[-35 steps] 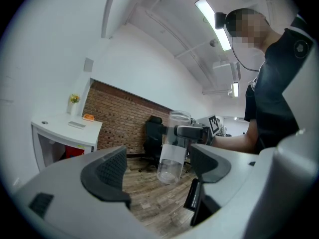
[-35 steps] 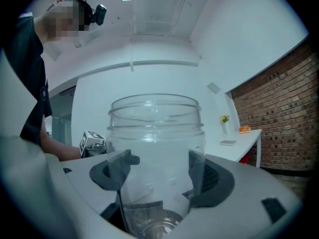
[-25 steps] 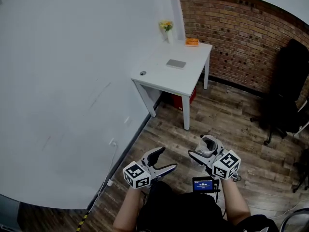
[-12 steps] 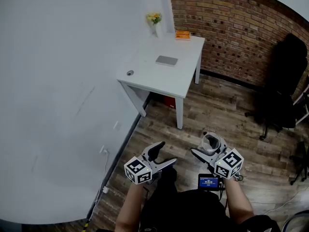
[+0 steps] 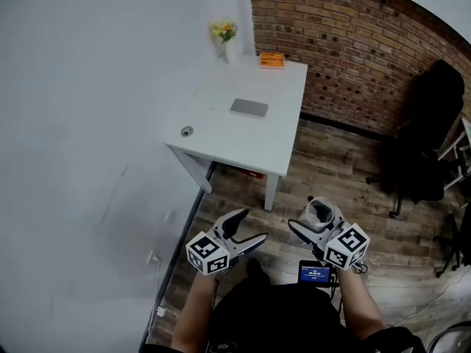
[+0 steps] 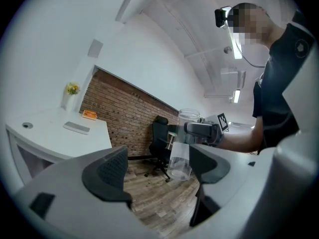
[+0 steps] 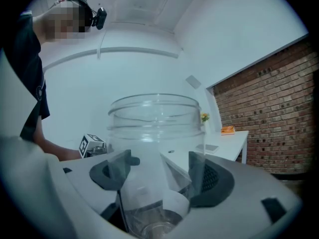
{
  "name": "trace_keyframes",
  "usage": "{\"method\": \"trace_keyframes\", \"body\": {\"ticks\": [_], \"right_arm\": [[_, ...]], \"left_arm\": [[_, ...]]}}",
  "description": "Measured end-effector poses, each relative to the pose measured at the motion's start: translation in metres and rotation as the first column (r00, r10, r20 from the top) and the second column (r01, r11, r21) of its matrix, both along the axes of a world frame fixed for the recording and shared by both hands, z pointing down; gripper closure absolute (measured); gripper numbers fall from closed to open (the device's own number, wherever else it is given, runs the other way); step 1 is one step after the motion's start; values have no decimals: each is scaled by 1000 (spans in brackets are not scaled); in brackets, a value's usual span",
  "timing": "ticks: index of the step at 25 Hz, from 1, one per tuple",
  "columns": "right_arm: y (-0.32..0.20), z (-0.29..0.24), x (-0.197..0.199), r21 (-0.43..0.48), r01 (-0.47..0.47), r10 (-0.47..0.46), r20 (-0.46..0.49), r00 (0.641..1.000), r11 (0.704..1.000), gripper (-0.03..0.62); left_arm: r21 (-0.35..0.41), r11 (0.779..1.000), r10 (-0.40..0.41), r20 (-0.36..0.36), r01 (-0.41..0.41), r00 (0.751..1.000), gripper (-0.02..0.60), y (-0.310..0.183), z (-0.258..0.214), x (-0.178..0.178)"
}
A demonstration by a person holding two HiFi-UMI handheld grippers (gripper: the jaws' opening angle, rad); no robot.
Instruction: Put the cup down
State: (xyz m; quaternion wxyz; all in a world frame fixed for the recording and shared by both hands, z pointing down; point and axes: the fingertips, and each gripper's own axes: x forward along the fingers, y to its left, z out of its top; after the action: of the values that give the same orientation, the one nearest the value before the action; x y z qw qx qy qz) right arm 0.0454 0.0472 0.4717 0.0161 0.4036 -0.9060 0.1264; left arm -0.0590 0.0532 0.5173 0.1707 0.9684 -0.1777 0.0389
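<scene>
A clear plastic cup (image 5: 320, 213) with a paper label is held upright above the wooden floor, and my right gripper (image 5: 312, 220) is shut on it. In the right gripper view the cup (image 7: 154, 148) fills the space between the two jaws of that gripper (image 7: 159, 176). My left gripper (image 5: 249, 228) hangs open and empty to the cup's left. In the left gripper view, the open left gripper (image 6: 157, 168) frames the cup (image 6: 182, 148) a short way off. The white table (image 5: 276, 142) stands ahead of both grippers.
On the table are a flower vase (image 5: 223, 34), an orange box (image 5: 271, 59), a flat grey slab (image 5: 249, 108) and a small round thing (image 5: 187, 132). A black office chair (image 5: 427, 145) stands at the right by the brick wall (image 5: 353, 43). A white wall runs along the left.
The table has slid down and left in the head view, so it now lies closer. Both grippers keep their pose, and the cup stays in the right one.
</scene>
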Motion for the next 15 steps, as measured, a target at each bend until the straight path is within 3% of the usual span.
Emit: {"method": "trace_keyframes", "body": {"ticks": [6,15], "right_arm": [[-46,-1,-20,1,-29,29,-12,1000,1000,221],[-79,14,-8,-31,-53,52,-40,998,998,221]], "left_arm": [[-14,999,38,-4,-38,999,195,-52,0,-19],[-74,991,106,-33,-108,994,202,-67,24,0]]}}
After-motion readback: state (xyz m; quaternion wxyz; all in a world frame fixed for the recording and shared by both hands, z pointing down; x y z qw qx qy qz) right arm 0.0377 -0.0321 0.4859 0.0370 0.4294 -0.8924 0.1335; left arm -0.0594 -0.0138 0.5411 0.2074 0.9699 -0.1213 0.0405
